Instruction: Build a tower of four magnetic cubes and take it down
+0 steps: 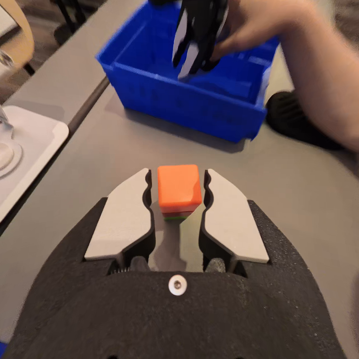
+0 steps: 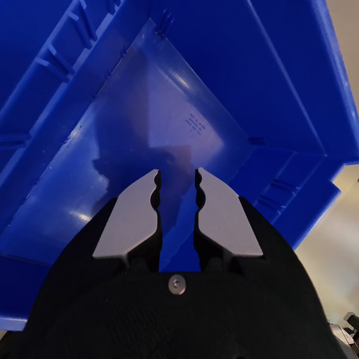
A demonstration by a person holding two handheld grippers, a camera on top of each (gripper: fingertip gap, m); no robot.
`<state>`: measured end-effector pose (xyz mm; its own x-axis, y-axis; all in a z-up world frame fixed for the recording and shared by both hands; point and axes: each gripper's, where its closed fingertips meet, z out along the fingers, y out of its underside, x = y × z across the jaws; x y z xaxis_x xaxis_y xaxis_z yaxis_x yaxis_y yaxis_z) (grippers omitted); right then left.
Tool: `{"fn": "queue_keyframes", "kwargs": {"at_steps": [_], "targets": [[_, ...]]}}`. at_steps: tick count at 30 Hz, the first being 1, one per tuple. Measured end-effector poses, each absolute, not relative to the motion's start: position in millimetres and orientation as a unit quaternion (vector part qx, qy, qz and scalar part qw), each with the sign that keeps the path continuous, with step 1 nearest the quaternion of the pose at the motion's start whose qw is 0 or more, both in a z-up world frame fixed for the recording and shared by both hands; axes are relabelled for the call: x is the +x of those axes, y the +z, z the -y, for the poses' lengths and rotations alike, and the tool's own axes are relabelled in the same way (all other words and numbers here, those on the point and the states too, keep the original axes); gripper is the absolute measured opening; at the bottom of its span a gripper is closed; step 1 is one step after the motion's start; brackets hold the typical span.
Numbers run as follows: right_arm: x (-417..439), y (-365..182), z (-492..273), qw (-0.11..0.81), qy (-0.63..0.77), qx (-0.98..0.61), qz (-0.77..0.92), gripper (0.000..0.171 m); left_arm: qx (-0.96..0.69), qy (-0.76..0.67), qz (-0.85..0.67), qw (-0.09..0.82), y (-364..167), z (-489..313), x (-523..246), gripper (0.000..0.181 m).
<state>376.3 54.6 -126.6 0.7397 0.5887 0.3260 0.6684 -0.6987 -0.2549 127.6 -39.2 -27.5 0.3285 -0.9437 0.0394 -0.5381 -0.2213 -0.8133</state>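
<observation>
A stack of cubes stands on the grey table [image 1: 272, 194], with an orange cube [image 1: 177, 186] on top, a red one [image 1: 174, 213] under it and a green edge [image 1: 173, 219] below. My left gripper [image 1: 177, 171] is open and looks down on the stack. Its fingers flank the orange cube with a small gap on each side. My right gripper [image 2: 177, 170] is open and empty, pointing down inside the blue bin [image 2: 252, 77]. It also shows in the left wrist view [image 1: 186, 64], blurred, held by a hand. No cube shows in the bin.
The blue bin [image 1: 184, 108] sits at the back of the table, with a clear divider [image 2: 155, 116] inside. A white tray [image 1: 38, 139] with a glass base [image 1: 7, 155] lies at the left, past a table seam. A forearm [image 1: 320, 87] crosses at the right. Across from one pair of fingers to the other is roughly 30 cm.
</observation>
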Motion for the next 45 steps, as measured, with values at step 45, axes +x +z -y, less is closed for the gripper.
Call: {"fn": "queue_keyframes", "kwargs": {"at_steps": [45], "targets": [[375.8,-144.4,-45.2,0.139,-0.113,-0.916,0.358,0.035,-0.921,0.154,-0.326,0.15,-134.7,-34.4,-248.1,0.051]]}}
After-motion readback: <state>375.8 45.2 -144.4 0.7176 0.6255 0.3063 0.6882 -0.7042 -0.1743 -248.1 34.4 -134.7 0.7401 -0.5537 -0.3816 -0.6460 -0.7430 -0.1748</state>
